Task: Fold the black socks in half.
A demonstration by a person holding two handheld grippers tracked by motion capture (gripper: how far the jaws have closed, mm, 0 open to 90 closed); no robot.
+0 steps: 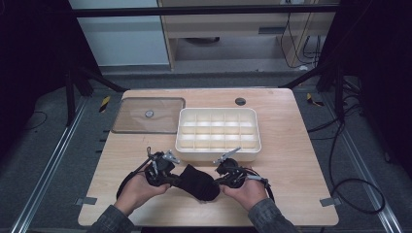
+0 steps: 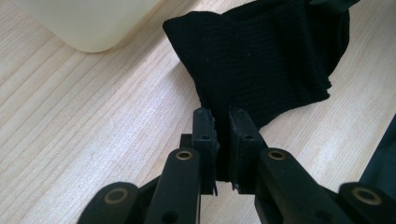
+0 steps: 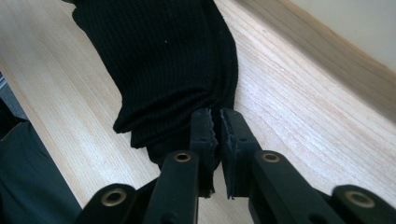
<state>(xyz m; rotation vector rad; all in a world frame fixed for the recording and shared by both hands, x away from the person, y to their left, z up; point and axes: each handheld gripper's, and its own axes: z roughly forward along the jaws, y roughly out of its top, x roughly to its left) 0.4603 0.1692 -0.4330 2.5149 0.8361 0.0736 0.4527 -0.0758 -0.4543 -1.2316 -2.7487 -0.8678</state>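
Near the table's front edge, both hands stretch a black ribbed knit sock (image 1: 198, 182) between two grippers

Left gripper (image 2: 223, 140) and right gripper (image 3: 219, 135) each pinch an end (jaws nearly closed on fabric); high view adds the white compartmented plastic tray (image 1: 218, 153) just behind.

Black cloth on pale wood, beside a cream-white tray

The knitted cloth (image 1: 199, 182) is plain black with a fine ribbed weave; the table (image 1: 291, 160) is light wood with straight, pale grain lines. The divided tray (image 1: 217, 130) is cream-white throughout. The flat lid (image 1: 148, 115) is clear with a brownish tint and a small grey round spot. The left claw (image 2: 223, 122) and right claw (image 3: 217, 122) are black with brass-coloured rivets. The sleeves (image 1: 269, 218) are dark grey.
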